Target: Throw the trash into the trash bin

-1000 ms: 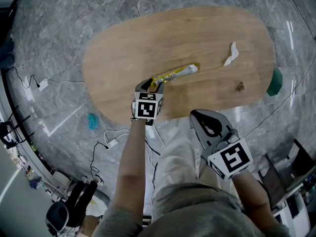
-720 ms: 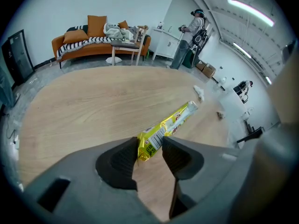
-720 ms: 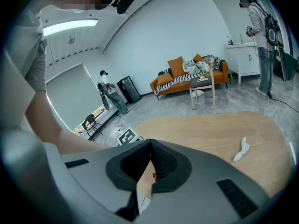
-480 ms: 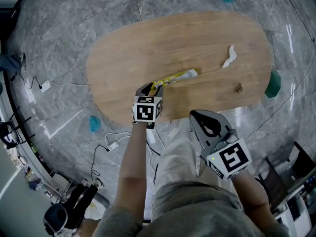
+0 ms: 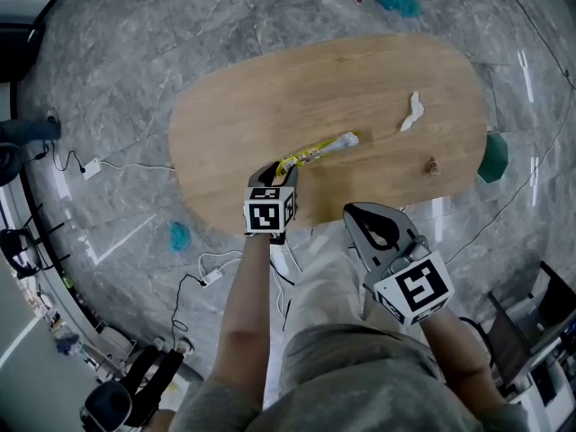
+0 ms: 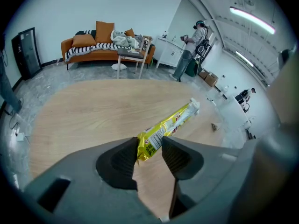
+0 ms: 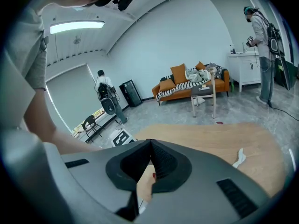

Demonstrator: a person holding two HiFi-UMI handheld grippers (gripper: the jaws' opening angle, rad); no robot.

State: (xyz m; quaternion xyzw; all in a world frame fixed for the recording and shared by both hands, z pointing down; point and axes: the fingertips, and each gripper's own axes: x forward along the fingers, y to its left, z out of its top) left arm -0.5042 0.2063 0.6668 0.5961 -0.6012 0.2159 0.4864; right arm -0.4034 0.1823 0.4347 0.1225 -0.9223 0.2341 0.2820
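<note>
A long yellow snack wrapper (image 5: pixel 321 148) lies slantwise on the oval wooden table (image 5: pixel 360 79), near its front edge. My left gripper (image 5: pixel 277 167) has its jaws round the wrapper's near end; they have just been closing and now pinch it. In the left gripper view the wrapper (image 6: pixel 170 124) runs away from the left gripper (image 6: pixel 149 146), its far end still down towards the tabletop. My right gripper (image 5: pixel 360 214) hangs in front of the table over the person's lap, shut and empty. In its own view the right gripper (image 7: pixel 150 143) shows both pads touching.
A crumpled white paper (image 5: pixel 412 112) and a small brown scrap (image 5: pixel 432 165) lie on the table's right part. Teal objects sit on the floor at the right edge (image 5: pixel 493 157), front left (image 5: pixel 180 235) and far side (image 5: pixel 399 3). Cables (image 5: pixel 207 264) trail on the floor.
The left gripper has closed on the wrapper's near end and risen a little with it. The right gripper has also come up slightly, still shut.
</note>
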